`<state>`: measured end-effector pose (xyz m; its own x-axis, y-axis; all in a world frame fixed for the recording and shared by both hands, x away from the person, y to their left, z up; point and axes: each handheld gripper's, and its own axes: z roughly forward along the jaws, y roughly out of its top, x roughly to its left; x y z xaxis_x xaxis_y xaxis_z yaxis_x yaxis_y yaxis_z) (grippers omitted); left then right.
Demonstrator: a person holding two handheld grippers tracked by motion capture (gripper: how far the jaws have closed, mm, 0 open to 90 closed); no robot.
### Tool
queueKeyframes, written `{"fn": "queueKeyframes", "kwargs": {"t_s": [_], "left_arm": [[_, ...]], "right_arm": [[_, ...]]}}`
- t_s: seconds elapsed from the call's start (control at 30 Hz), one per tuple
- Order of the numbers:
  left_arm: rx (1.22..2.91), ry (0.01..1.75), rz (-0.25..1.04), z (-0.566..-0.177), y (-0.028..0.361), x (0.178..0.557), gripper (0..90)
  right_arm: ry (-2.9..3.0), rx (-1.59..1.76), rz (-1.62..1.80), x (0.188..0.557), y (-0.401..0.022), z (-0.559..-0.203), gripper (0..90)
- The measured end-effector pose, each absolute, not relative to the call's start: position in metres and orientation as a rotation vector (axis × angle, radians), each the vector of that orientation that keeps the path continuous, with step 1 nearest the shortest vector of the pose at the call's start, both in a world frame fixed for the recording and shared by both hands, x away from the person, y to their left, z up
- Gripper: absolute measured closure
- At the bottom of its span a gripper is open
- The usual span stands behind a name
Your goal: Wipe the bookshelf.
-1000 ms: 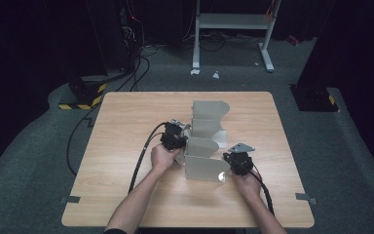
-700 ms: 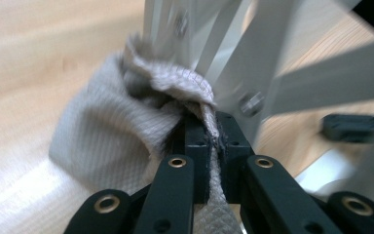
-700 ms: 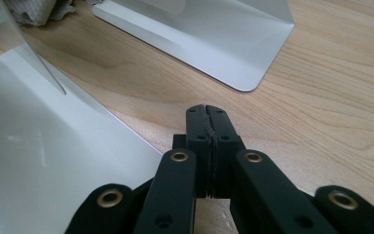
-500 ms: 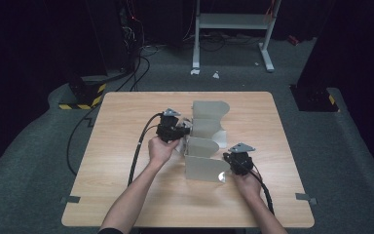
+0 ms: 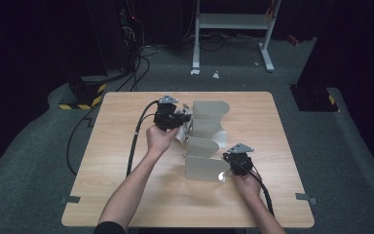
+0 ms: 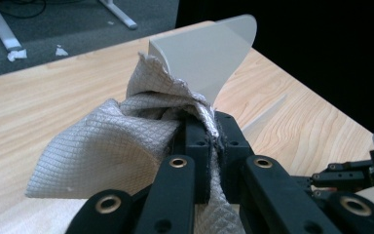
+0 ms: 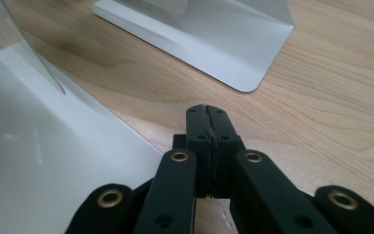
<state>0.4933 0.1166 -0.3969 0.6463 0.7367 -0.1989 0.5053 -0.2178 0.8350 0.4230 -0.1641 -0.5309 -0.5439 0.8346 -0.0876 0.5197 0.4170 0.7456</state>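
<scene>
Grey quilted cloth [image 6: 121, 141], woven in a small diamond grid, is seen pinched between the closed jaws of the left gripper [image 6: 208, 122], bunched at the tips and hanging off toward 8 o'clock in the left gripper view. In the high view the left gripper [image 5: 181, 118] is held above the table [image 5: 126, 146] at the far bookend, the cloth [image 5: 181, 130] draping just under it. Directly ahead of the jaws, at 12 o'clock in the left gripper view, stands the curved upright plate of a pale metal bookend [image 6: 209, 58], close behind the cloth; contact cannot be confirmed. The plate's long axis is judged to run upright, so a wiping pass would be expected to run along its face. The right gripper [image 7: 208, 117] is clenched on nothing, its tips just over the wood beside the base plate of the near bookend [image 7: 39, 161], which lies at 9 o'clock; the base plate of the far bookend [image 7: 209, 39] lies at 12 o'clock. In the high view the right gripper [image 5: 233, 163] sits at the right edge of the near bookend [image 5: 202, 165]. The left hand is the nearer to the far bookend [image 5: 209, 114]. No brand, label or writing can be read on anything.
</scene>
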Motion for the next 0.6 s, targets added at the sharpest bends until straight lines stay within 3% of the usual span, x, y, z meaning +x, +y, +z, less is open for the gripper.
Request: {"fn": "queueKeyframes", "kwargs": {"t_s": [0.6], "left_arm": [[1.928, 1.073, 0.279, -0.434, 0.109, 0.509, 85.8]], "right_arm": [[2.230, 1.159, 0.947, 0.423, -0.165, -0.531, 89.8]]}}
